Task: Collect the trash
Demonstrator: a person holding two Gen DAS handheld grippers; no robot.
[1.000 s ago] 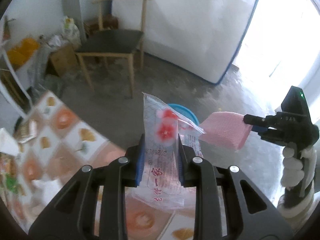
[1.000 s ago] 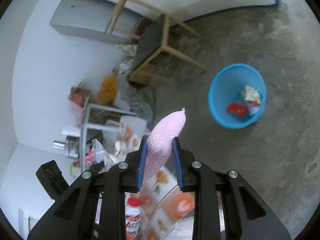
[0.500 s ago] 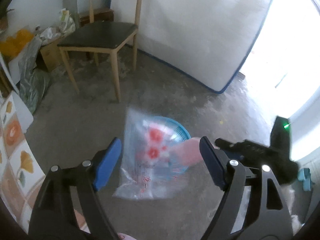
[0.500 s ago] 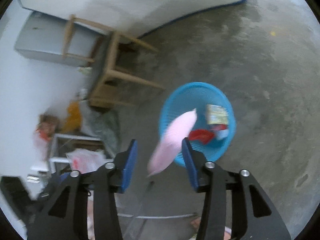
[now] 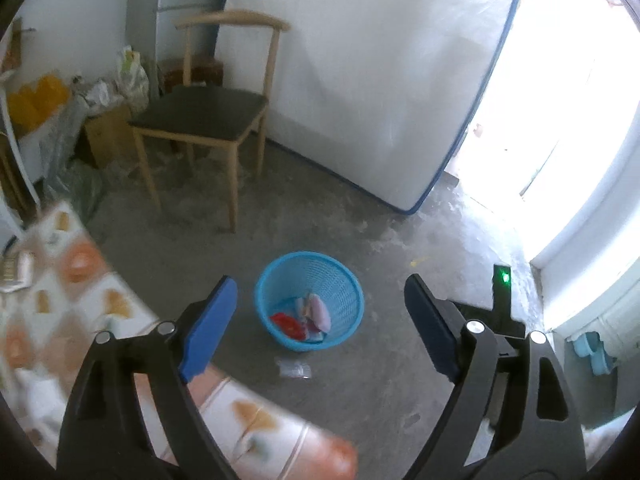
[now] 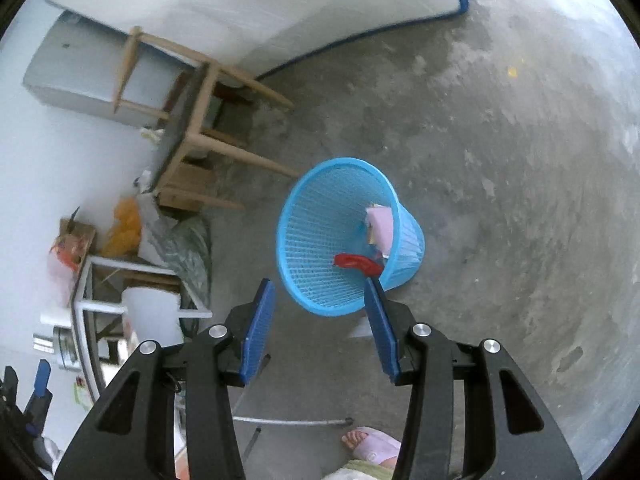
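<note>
A blue mesh trash basket stands on the concrete floor; it also shows in the right wrist view. In it lie a pink sponge, also seen in the right wrist view, and a red wrapper. A clear plastic wrapper lies on the floor just in front of the basket, outside it. My left gripper is open and empty above the basket. My right gripper is open and empty, above the basket's near rim.
A wooden chair stands behind the basket by a white mattress leaning on the wall. A table with a patterned cloth is at the lower left. Bags and boxes crowd the left corner. A slippered foot is below.
Both grippers opened. The clear wrapper fell from the left gripper to the floor beside the basket. The pink sponge fell from the right gripper into the basket.
</note>
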